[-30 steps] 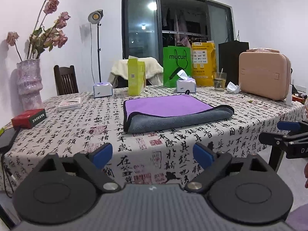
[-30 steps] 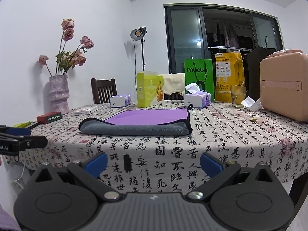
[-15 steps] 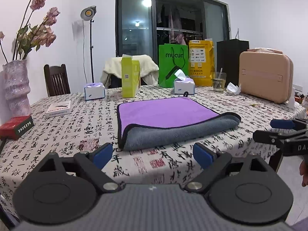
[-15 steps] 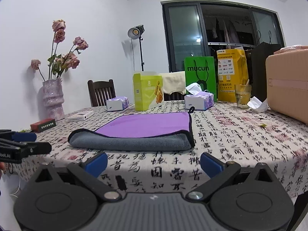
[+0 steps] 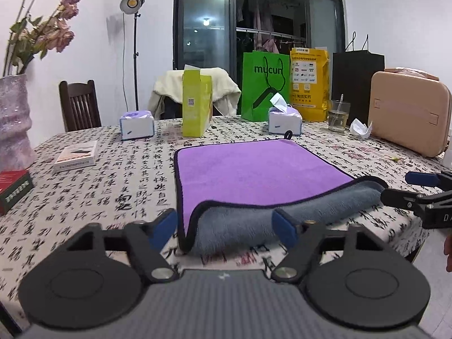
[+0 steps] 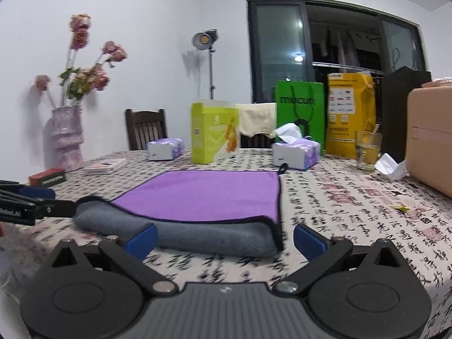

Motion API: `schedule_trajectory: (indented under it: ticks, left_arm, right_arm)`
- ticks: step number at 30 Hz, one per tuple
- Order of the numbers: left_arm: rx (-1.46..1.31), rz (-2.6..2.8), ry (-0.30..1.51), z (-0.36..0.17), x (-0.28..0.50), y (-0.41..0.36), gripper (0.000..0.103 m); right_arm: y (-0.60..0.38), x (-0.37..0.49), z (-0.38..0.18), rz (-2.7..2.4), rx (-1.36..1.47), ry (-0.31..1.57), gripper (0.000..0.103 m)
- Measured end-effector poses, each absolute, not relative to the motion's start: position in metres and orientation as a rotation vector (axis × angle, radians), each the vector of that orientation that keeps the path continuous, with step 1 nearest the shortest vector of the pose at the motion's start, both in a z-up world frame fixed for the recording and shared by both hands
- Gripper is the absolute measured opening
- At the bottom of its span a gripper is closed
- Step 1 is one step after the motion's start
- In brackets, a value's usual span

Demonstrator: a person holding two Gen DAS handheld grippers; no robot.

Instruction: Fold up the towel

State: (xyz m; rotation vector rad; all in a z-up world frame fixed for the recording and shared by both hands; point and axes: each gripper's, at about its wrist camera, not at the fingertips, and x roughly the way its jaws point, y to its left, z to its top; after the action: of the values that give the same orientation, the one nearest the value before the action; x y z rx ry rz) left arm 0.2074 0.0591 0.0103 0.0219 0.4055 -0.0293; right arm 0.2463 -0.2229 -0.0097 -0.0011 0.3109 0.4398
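Purple-and-grey towel (image 5: 254, 175) lay flat on the desk (image 5: 135, 180), its folded grey edge running left-right along the near side. Left gripper (image 5: 224, 226) faced that edge's left corner, right gripper (image 6: 224, 238) the right corner. Both jaws apart, empty, equally near.

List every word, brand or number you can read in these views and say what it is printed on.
"mucun": on the green paper shopping bag.
"Robot.AI", start cut off: on the left hand-held gripper seen from the right wrist view.
"DA", cut off: on the right hand-held gripper seen from the left wrist view.
Black Chinese calligraphy on the white patterned tablecloth: too blurred to read.
Print on the yellow bag, the yellow-green carton and the red box: too small.
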Motion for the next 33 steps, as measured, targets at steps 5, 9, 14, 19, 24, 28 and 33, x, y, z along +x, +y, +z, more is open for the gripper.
schedule_trajectory:
  ticks: [5,9,14,19,24,28,33]
  left_arm:
    - [0.022,-0.044,0.441,0.007,0.231,0.064,0.059]
    - [0.002,-0.046,0.477,0.003,0.241,0.067,0.047]
    - [-0.001,-0.034,0.51,-0.002,0.245,0.071,0.034]
    - [0.001,-0.03,0.523,-0.003,0.246,0.075,0.022]
    - [0.001,-0.027,0.553,-0.007,0.251,0.075,0.023]
    - [0.007,-0.022,0.55,-0.009,0.251,0.073,0.023]
    - [0.016,-0.018,0.53,-0.006,0.251,0.072,0.007]
  right_arm:
    - [-0.228,0.27,-0.011,0.414,0.022,0.314,0.101]
    - [-0.226,0.284,-0.011,0.45,-0.016,0.31,0.094]
    - [-0.22,0.304,-0.013,0.481,-0.034,0.339,0.077]
    - [-0.216,0.317,-0.02,0.518,-0.051,0.402,0.037]
    - [-0.217,0.319,-0.025,0.504,-0.061,0.435,0.024]
    - [-0.221,0.317,-0.028,0.507,-0.066,0.435,0.026]
    - [-0.22,0.315,-0.025,0.518,-0.111,0.439,0.021]
